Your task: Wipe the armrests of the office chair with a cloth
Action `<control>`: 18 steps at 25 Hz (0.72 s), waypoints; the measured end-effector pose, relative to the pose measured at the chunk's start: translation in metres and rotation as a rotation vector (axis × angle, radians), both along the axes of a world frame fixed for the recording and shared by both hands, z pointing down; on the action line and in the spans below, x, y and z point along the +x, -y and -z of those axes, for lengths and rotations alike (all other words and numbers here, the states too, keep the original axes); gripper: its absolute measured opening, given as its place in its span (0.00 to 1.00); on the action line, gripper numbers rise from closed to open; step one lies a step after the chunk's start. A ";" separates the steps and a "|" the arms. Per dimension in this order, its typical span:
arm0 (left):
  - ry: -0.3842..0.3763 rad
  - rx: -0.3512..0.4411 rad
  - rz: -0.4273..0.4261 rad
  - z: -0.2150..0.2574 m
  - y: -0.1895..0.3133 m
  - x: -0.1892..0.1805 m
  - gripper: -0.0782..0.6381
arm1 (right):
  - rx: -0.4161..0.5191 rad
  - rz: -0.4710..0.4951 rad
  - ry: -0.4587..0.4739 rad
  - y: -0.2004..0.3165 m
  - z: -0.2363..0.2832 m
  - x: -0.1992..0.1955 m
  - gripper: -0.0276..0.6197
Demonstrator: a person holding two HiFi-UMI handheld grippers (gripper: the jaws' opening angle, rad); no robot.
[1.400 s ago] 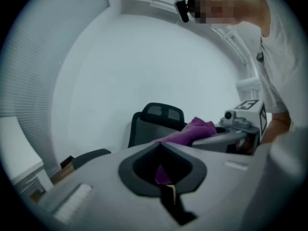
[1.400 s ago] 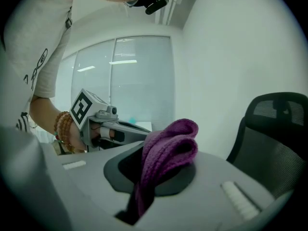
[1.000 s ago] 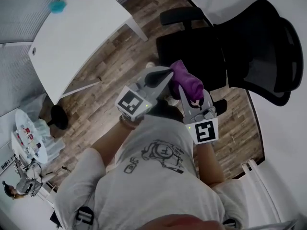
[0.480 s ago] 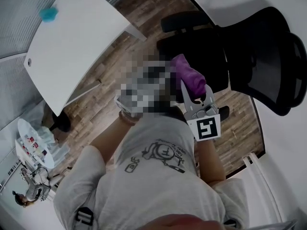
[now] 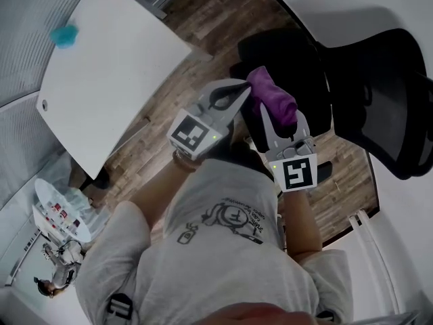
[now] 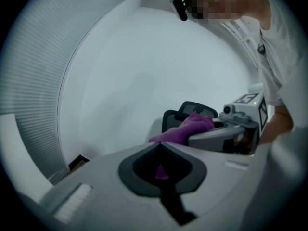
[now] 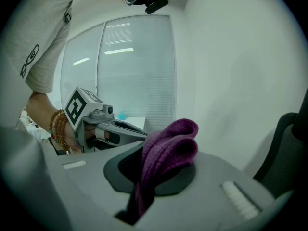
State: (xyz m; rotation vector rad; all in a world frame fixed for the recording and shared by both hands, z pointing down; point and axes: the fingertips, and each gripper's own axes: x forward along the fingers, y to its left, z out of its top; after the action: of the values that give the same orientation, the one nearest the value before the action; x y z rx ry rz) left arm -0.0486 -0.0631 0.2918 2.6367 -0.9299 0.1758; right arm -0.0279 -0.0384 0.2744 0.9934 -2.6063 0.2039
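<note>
My right gripper (image 5: 268, 111) is shut on a bunched purple cloth (image 5: 273, 95) and holds it in the air over the black office chair (image 5: 379, 93), above the front of the seat. In the right gripper view the cloth (image 7: 168, 146) bulges out from between the jaws of that gripper (image 7: 156, 165). My left gripper (image 5: 241, 87) is shut with its tips right beside the cloth; in its own view the left gripper (image 6: 159, 144) has the cloth (image 6: 185, 129) just beyond it. One chair armrest (image 5: 323, 170) shows below my right hand; the other is hidden.
A white table (image 5: 101, 66) with a small teal object (image 5: 65, 35) stands to the left over the wood floor (image 5: 155, 134). White walls curve behind the chair. A small round table (image 5: 57, 212) and another person (image 5: 47, 286) are far at the lower left.
Both grippers have risen a little and shifted right, toward the chair, with the cloth still in the right one. The chair's far armrest has gone behind the cloth.
</note>
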 end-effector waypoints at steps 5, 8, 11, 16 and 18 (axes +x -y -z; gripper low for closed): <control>0.015 -0.009 -0.025 -0.017 0.033 -0.010 0.11 | -0.025 -0.012 -0.011 0.034 -0.017 -0.014 0.08; 0.013 -0.030 -0.025 -0.029 0.048 -0.020 0.11 | -0.043 -0.011 -0.028 0.049 -0.033 -0.022 0.08; 0.018 -0.059 -0.019 -0.045 0.063 -0.031 0.11 | -0.066 -0.010 -0.056 0.064 -0.051 -0.030 0.08; 0.047 -0.083 -0.029 -0.077 0.079 -0.044 0.11 | -0.096 -0.024 -0.063 0.083 -0.080 -0.039 0.08; 0.043 -0.105 -0.017 -0.088 0.085 -0.049 0.11 | -0.106 -0.018 -0.079 0.090 -0.094 -0.044 0.08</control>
State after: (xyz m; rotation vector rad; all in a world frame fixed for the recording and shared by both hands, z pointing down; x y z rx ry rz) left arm -0.0977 -0.1483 0.3797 2.5545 -0.8869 0.2790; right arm -0.0720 -0.1281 0.3682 0.9687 -2.4882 0.2979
